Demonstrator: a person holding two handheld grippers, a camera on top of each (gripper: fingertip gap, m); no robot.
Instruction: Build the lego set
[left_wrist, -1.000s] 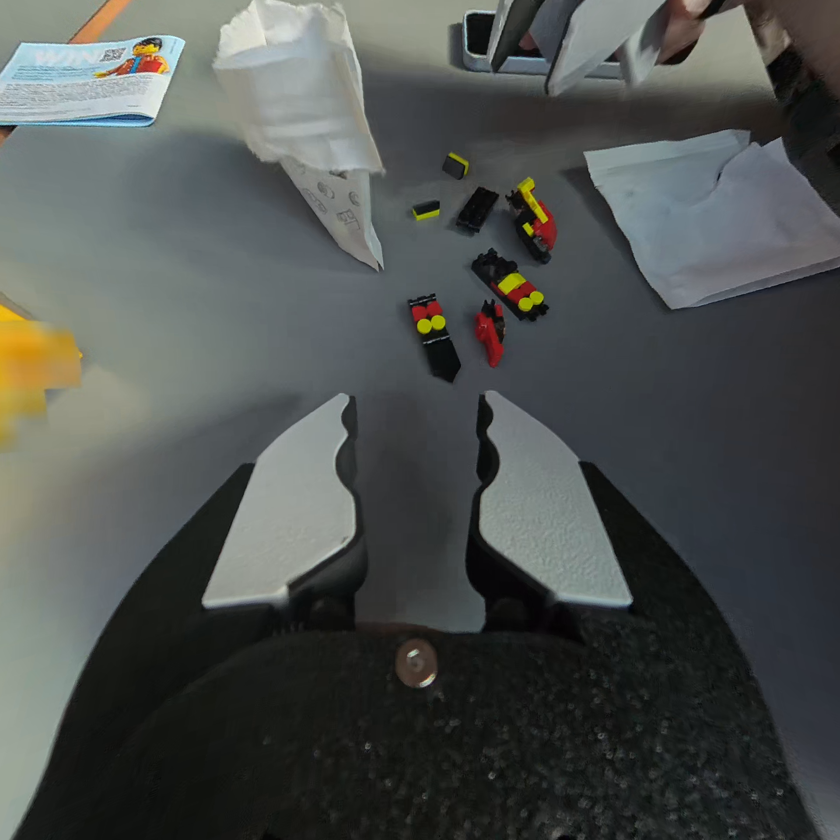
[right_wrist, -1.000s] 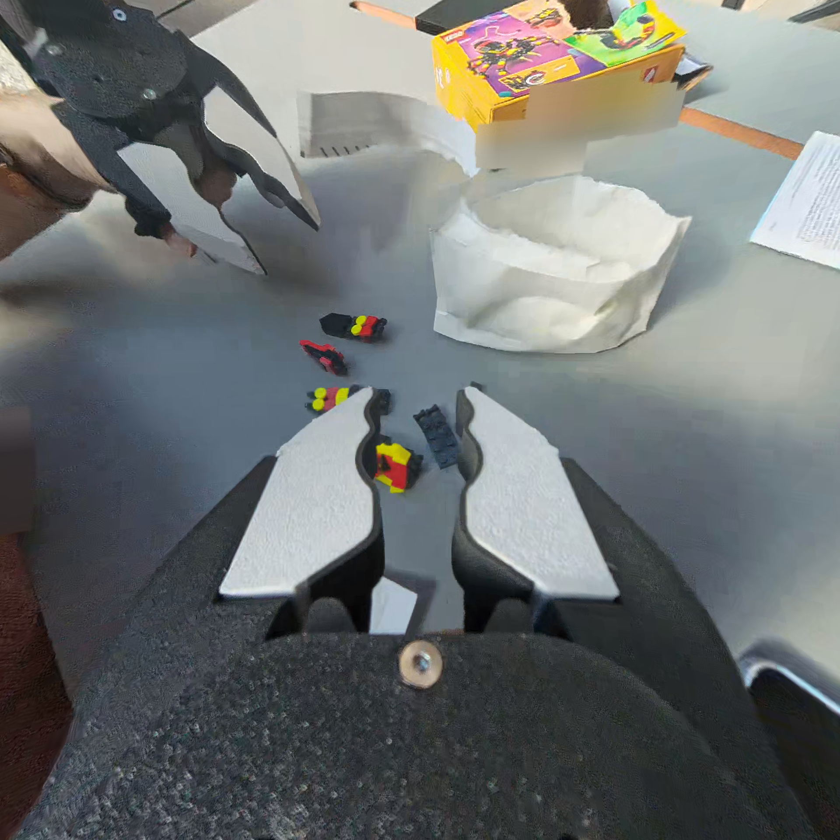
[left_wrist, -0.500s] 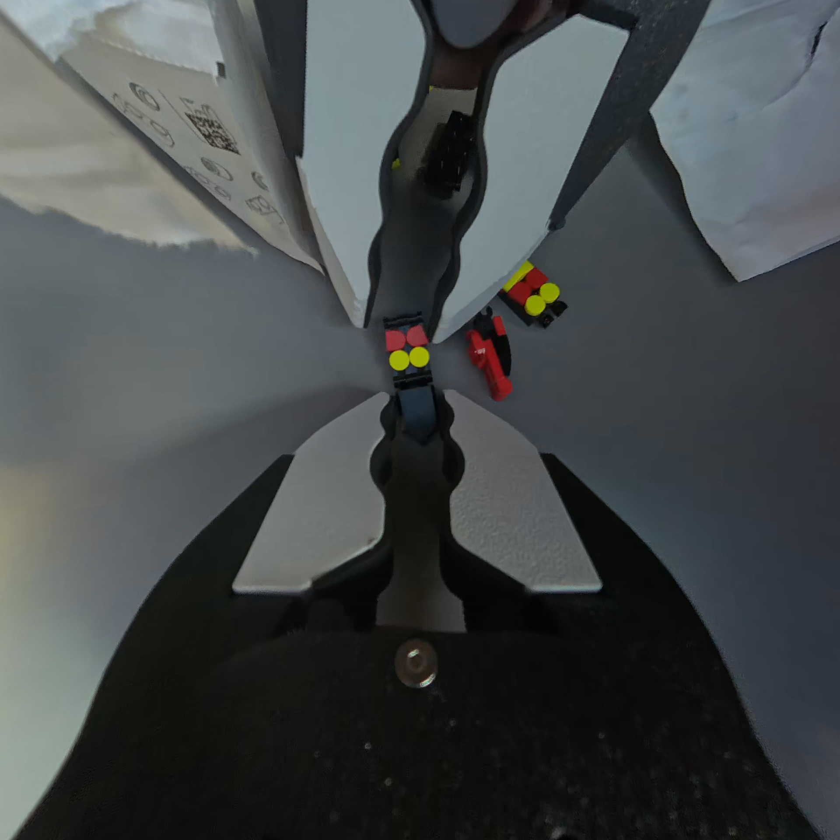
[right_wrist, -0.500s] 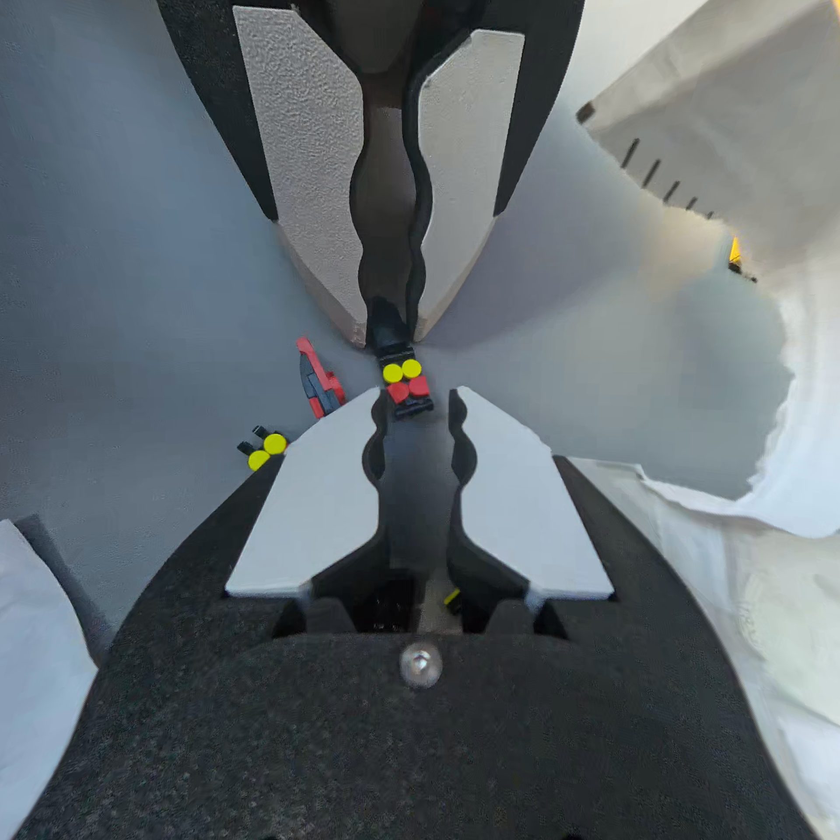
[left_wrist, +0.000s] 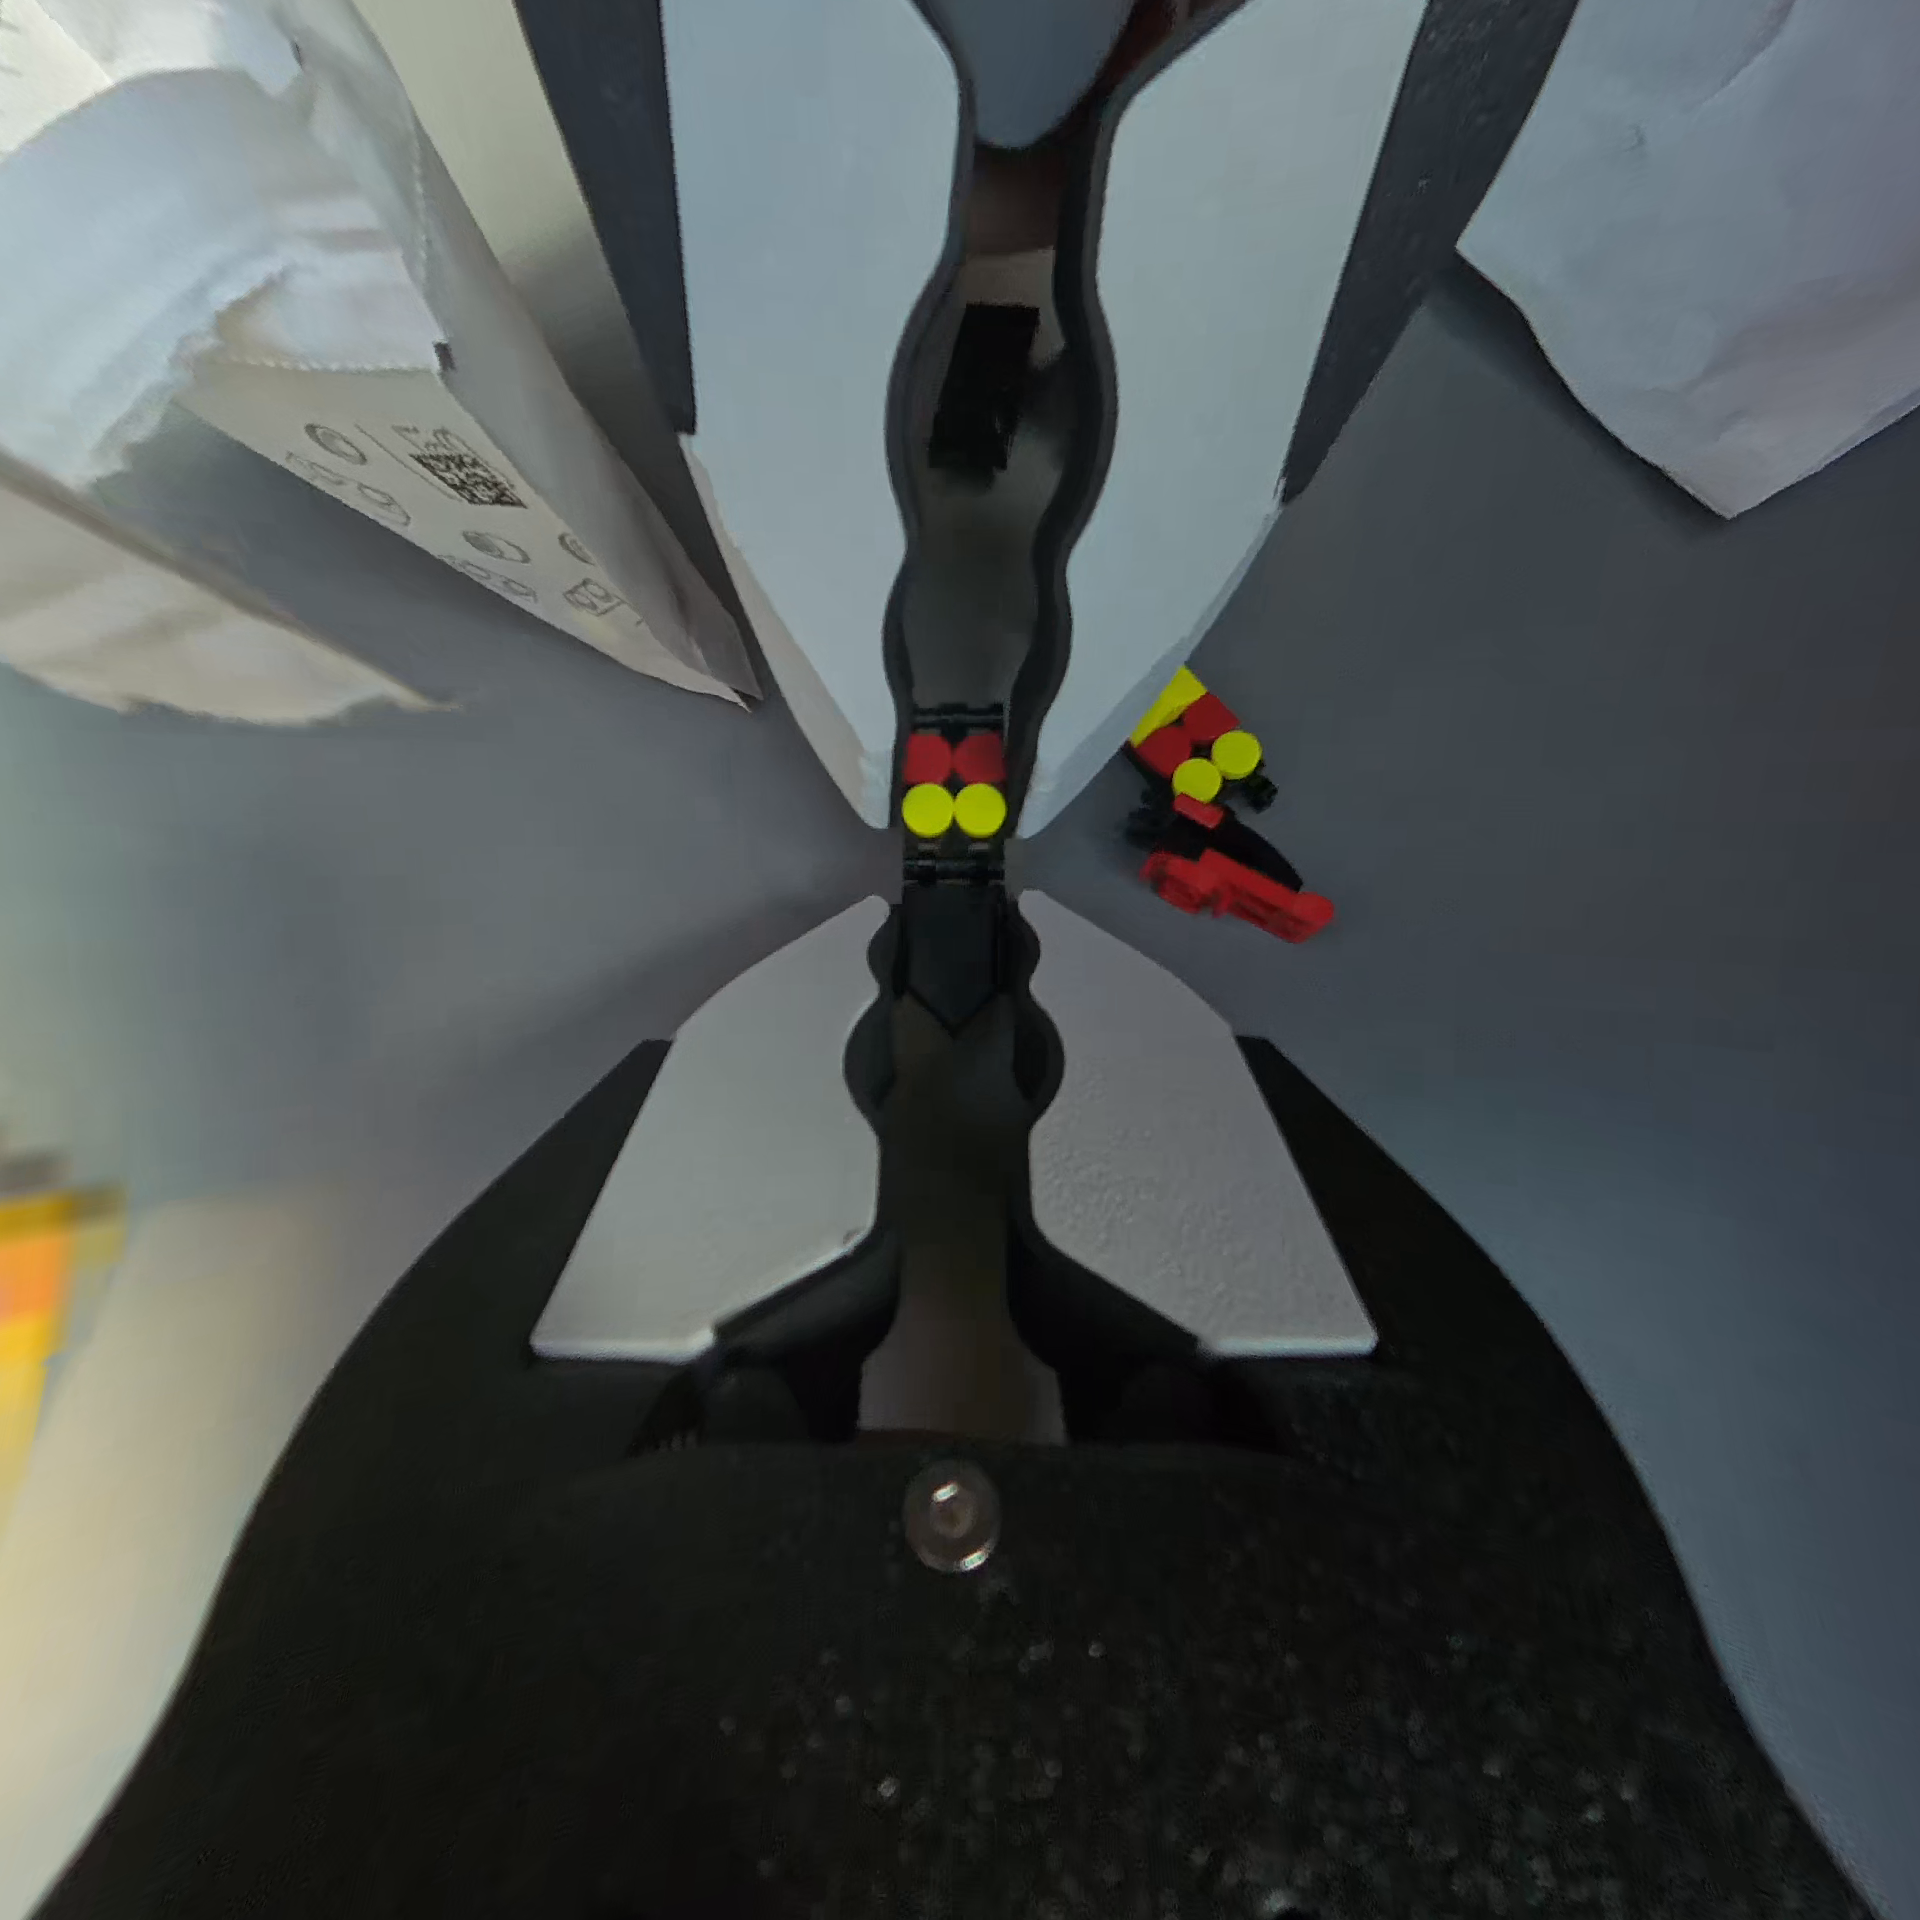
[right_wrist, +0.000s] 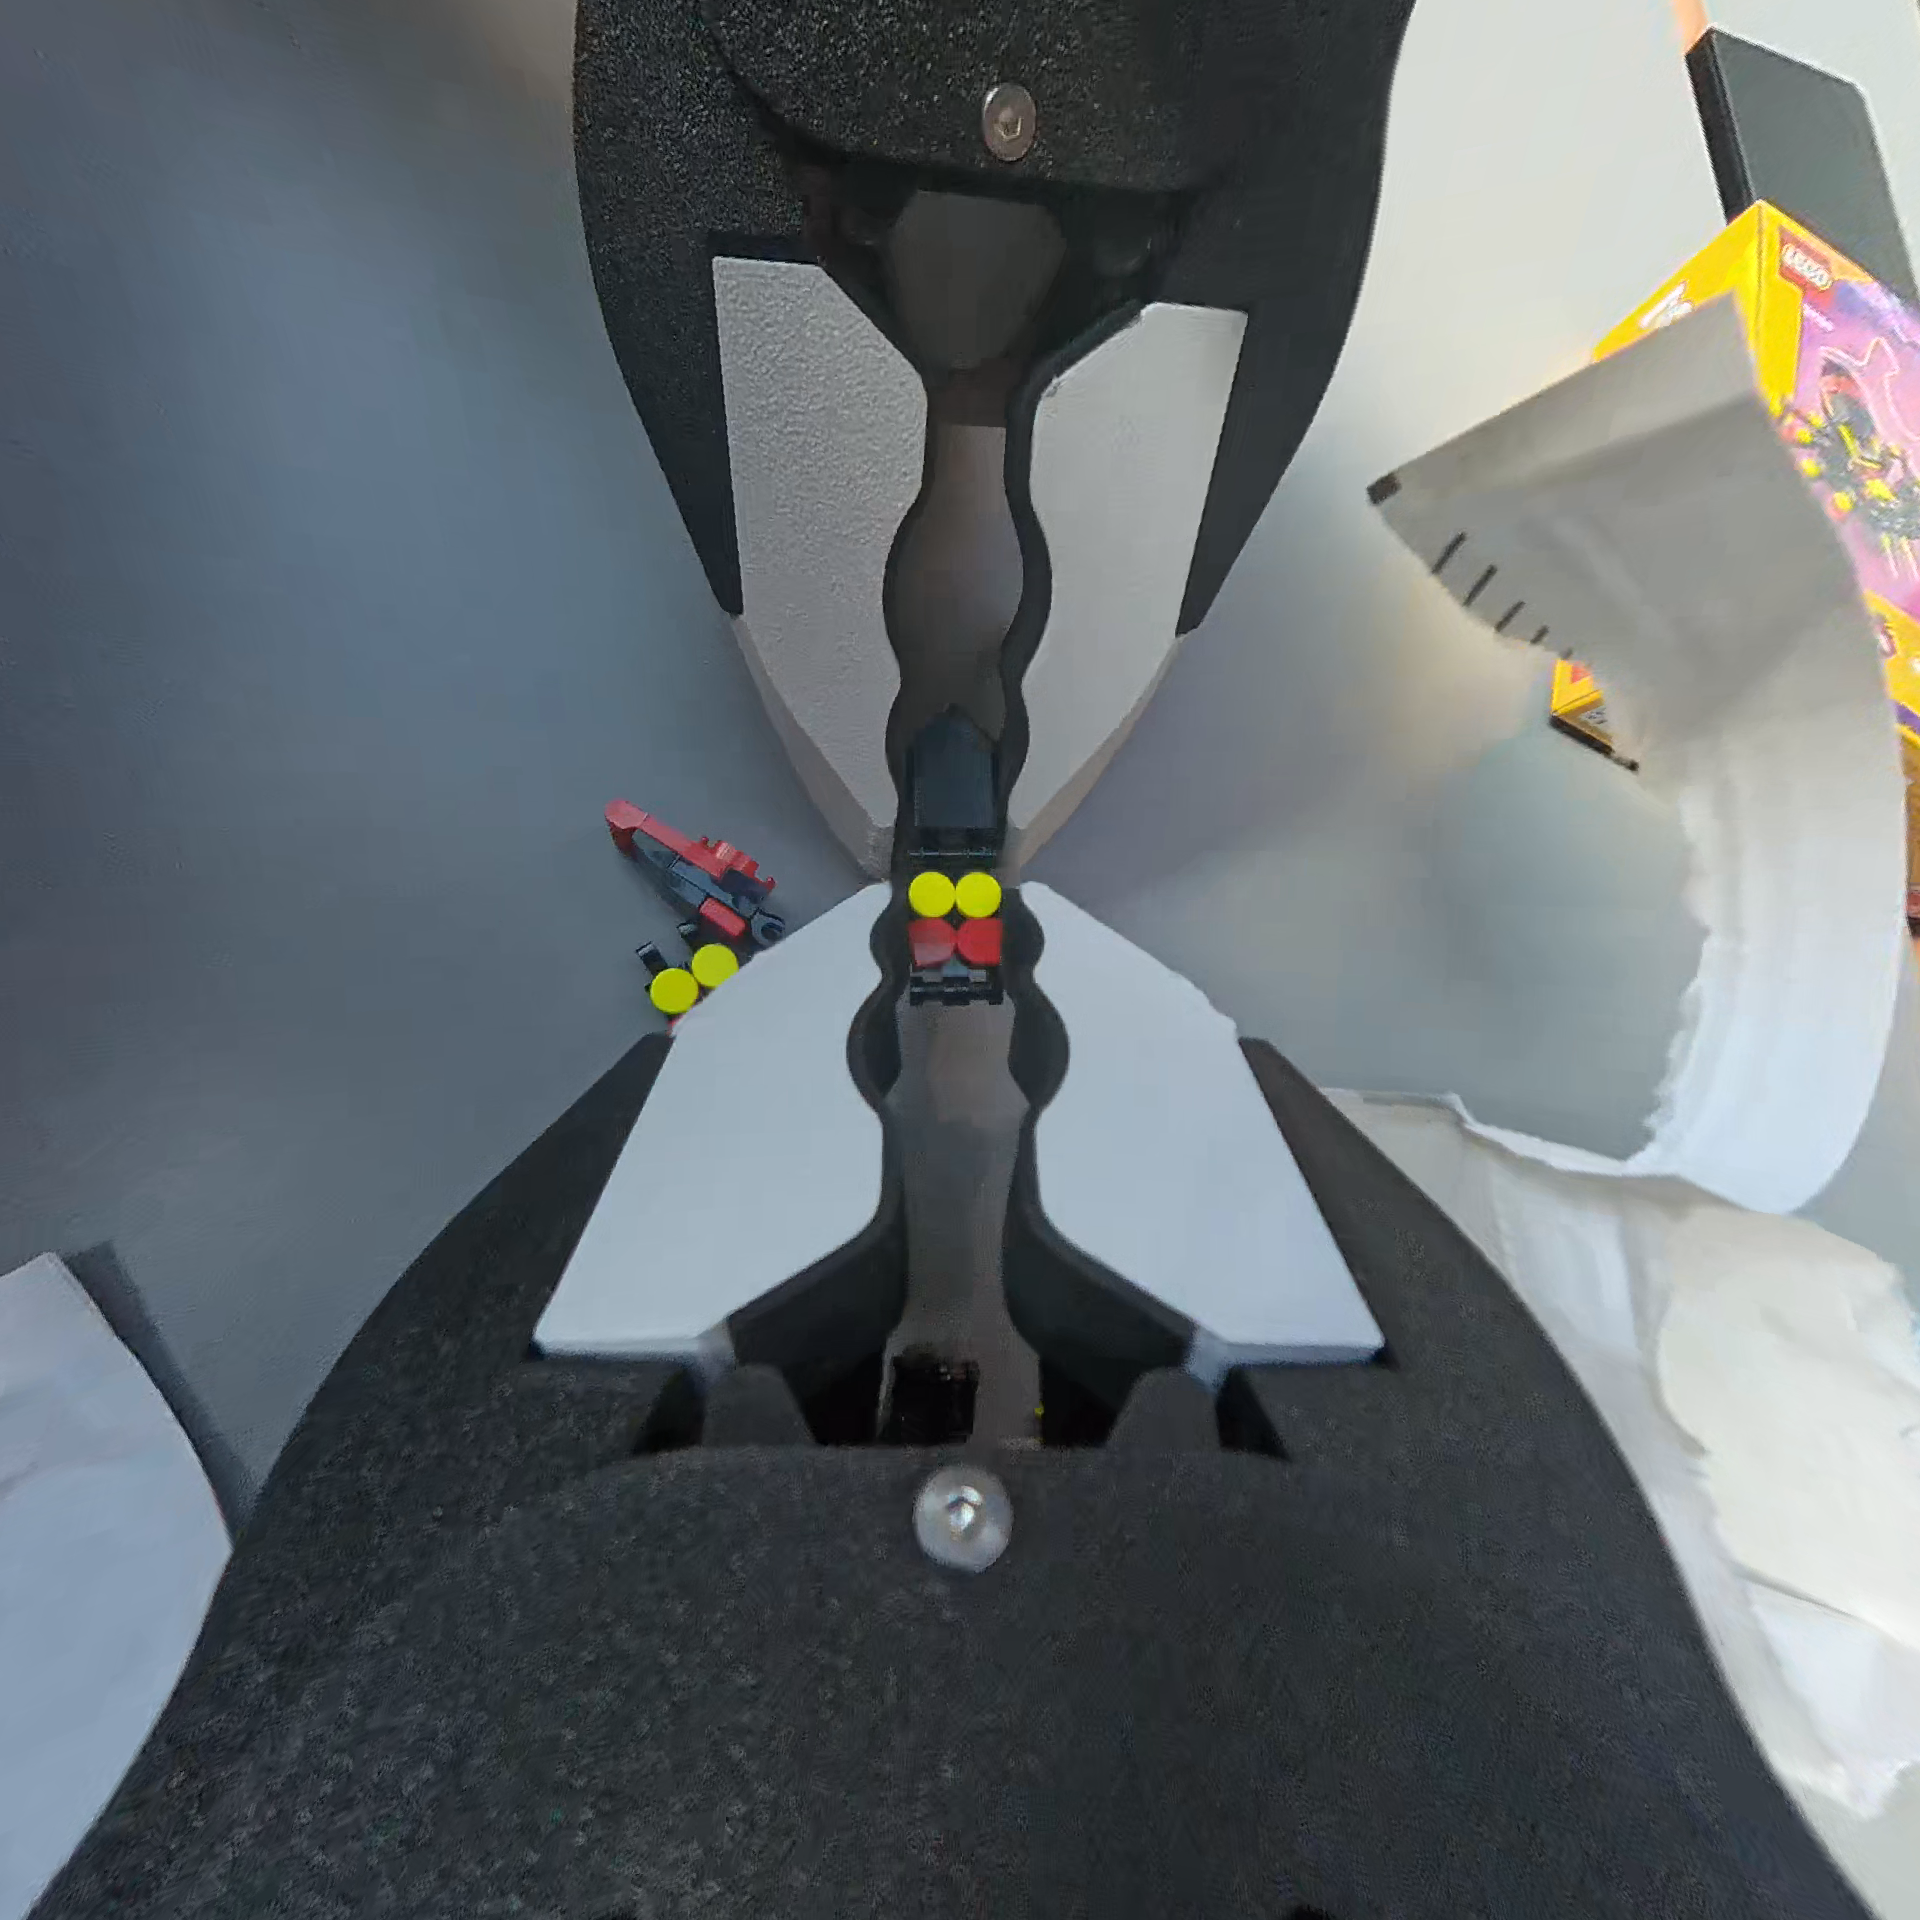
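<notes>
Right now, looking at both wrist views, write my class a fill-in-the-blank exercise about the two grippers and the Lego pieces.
1. The left gripper and right gripper both grip the same ____ Lego piece.
2. On top of that piece sit two red studs and two ____ studs.
3. The loose red-and-black piece lies on the grey ____.
4. The white bag is made of ____.

Missing words: black; yellow; table; paper

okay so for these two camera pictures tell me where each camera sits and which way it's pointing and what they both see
Left wrist view: on the left gripper, looking along its fingers down at the grey table; its tips pinch the black pointed end of the lego piece, facing the right gripper.
Right wrist view: on the right gripper, looking the opposite way; its tips pinch the piece's red end, the left gripper ahead.
Shared: the same piece, both grippers, the loose red-and-black part.
</notes>
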